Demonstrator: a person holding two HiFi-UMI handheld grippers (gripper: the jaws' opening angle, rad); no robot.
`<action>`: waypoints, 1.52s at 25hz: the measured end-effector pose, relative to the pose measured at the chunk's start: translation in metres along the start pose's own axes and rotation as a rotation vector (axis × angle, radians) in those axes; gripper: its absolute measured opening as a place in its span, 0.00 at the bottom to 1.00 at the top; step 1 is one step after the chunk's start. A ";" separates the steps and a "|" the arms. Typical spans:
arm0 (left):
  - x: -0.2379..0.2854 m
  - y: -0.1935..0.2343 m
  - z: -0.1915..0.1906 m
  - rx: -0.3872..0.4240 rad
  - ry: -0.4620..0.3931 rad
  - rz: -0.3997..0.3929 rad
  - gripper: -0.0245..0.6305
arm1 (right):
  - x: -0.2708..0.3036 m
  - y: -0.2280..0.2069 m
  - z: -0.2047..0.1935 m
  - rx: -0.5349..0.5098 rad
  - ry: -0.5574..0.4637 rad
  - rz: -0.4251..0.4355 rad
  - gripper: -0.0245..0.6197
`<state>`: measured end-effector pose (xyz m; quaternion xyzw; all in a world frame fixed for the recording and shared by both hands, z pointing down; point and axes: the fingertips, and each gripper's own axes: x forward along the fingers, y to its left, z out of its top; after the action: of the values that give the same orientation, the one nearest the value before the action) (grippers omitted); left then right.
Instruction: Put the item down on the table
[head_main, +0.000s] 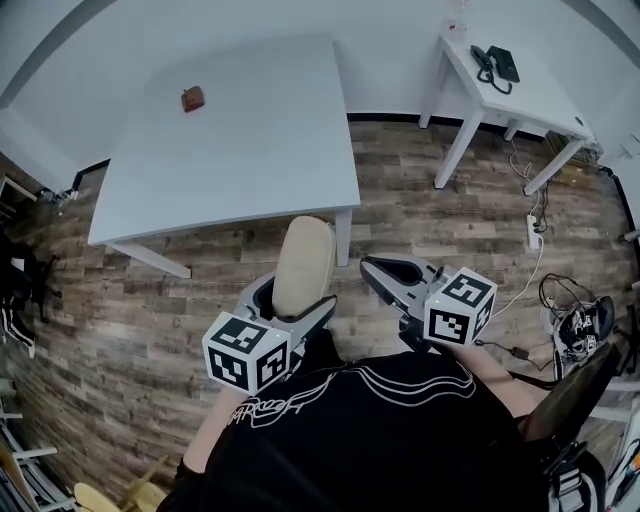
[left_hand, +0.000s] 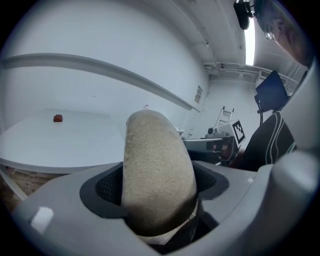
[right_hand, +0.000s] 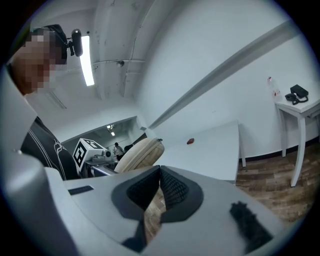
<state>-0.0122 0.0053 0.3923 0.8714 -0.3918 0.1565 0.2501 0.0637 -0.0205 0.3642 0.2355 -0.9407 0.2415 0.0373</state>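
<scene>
beige item (head_main: 303, 260) in left claw (head_main: 294, 302)

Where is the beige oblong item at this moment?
In the head view, the beige oblong item stands low centre-left, clamped in the left gripper, above the wood floor just short of the white table's near edge.

a black t-shirt (head_main: 370, 440) with looping white line art across the chest covers the person's torso. the left gripper (head_main: 290, 300) and right gripper (head_main: 370, 266) share smooth, pale grey moulded shells. black, finely textured pads (right_hand: 172, 189) sit in dark rounded recesses. each gripper carries a white cube faced with bold black square markers, the left cube (head_main: 247, 352) and the right cube (head_main: 460, 306).
</scene>
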 end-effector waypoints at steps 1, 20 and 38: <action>0.007 0.015 0.006 -0.002 0.009 -0.002 0.65 | 0.013 -0.010 0.005 0.011 0.002 -0.005 0.05; 0.084 0.235 0.059 0.010 0.141 0.018 0.65 | 0.192 -0.128 0.059 0.101 0.007 -0.050 0.05; 0.207 0.351 0.012 0.221 0.421 0.108 0.65 | 0.181 -0.189 0.046 0.192 0.014 -0.223 0.05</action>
<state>-0.1451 -0.3257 0.5890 0.8195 -0.3576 0.3897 0.2208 -0.0075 -0.2656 0.4393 0.3395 -0.8808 0.3264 0.0478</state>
